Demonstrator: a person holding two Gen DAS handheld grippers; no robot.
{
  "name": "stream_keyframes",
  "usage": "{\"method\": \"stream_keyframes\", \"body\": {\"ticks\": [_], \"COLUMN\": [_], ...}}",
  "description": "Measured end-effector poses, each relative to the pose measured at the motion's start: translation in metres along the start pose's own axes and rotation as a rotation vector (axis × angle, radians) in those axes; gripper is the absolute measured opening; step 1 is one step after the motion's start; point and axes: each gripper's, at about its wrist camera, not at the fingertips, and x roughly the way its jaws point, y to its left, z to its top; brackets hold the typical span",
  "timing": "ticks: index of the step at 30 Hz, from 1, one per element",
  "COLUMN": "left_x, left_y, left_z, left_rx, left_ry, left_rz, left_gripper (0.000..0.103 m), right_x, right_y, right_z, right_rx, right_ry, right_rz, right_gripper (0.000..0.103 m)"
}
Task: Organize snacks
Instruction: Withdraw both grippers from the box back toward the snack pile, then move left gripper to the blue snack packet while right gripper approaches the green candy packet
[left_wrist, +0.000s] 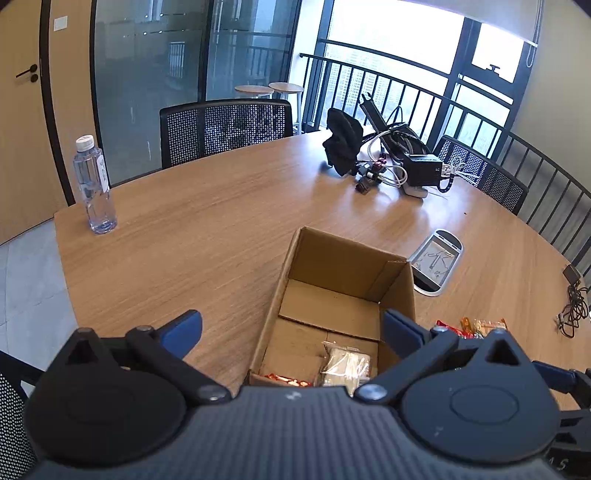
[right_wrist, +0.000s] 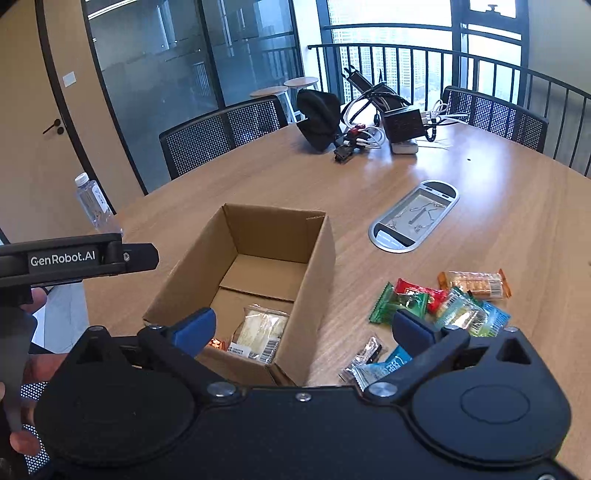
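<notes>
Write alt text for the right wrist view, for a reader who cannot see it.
An open cardboard box on a round wooden table holds a pale wrapped snack and an orange one; more wrapped snacks lie scattered to its right. The right gripper hangs open and empty above the box's near edge.

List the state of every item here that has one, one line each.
cardboard box: open, flaps down inside, two snacks in it
clear snack packet: lying flat in the box
orange snack: in the box's near corner
loose snacks: piled on the table, outside the box
water bottle: upright, capped
left gripper: open, empty
right gripper: open, empty
</notes>
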Motion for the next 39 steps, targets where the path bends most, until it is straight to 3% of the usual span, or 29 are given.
{"method": "stream_keyframes", "body": {"ticks": [11, 23, 39], "left_x": [-0.029, -0.046, -0.054], "left_y": [-0.025, -0.054, -0.084], "left_z": [-0.017, -0.045, -0.082], "left_rx": [0.054, 0.106, 0.189], "left_ry": [0.012, 0.028, 0.075], "left_rz": [-0.037, -0.054, -0.148], "left_gripper": [0.103, 0.103, 0.103], "right_x": [-0.043, -0.077, -0.108], "right_y": [-0.013, -0.042, -0.065], "right_z": [-0.022, -0.059, -0.1], "right_rx": [0.003, 0.099, 0.196], "right_ry": [-0.035, -0.036, -0.042], "right_rz": [-0.031, -0.077, -0.166], "right_gripper": [0.103, 0.103, 0.103]}}
